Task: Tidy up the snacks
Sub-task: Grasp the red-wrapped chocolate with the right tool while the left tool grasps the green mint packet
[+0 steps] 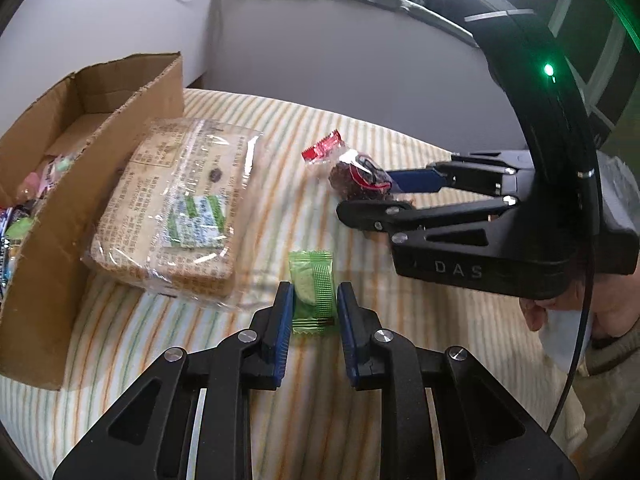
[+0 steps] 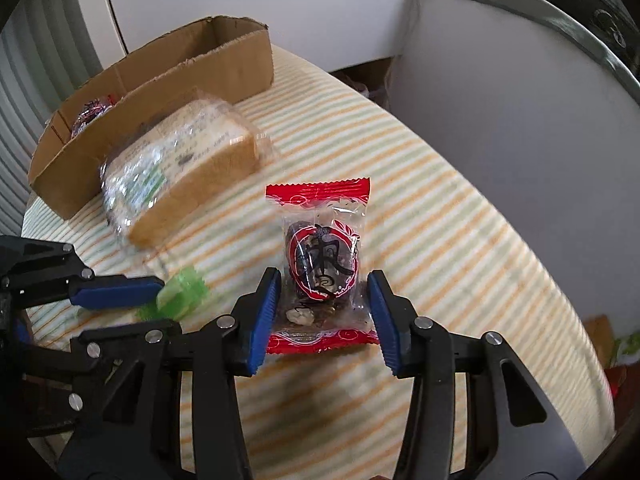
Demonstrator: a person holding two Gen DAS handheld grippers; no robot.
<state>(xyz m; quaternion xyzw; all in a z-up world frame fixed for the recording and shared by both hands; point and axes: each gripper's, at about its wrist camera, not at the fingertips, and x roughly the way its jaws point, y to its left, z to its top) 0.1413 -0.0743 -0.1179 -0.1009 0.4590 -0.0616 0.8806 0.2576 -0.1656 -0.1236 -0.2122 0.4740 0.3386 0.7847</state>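
Blue pads (image 1: pixel 283 312) of my left gripper (image 1: pixel 311 308) were clamped on the green candy packet (image 1: pixel 313 292) on the striped cloth (image 1: pixel 420 320). My right gripper (image 2: pixel 324 312) held the red date packet (image 2: pixel 322 264) between its pads, beside the wrapped bread (image 2: pixel 180 176) and the cardboard box (image 2: pixel 80 152) holding snacks.

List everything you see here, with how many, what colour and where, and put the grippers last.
cardboard box: one, brown, far left on the cloth, snacks inside
bread pack: one, tan in clear wrap, against the box
green candy: one, between the left gripper's pads
red date snack: one, red and clear, between the right gripper's pads
striped cloth: one, cream with orange and green stripes, under everything
left gripper: one, black, blue pads, shut on the green candy
right gripper: one, black, blue pads, around the red date snack
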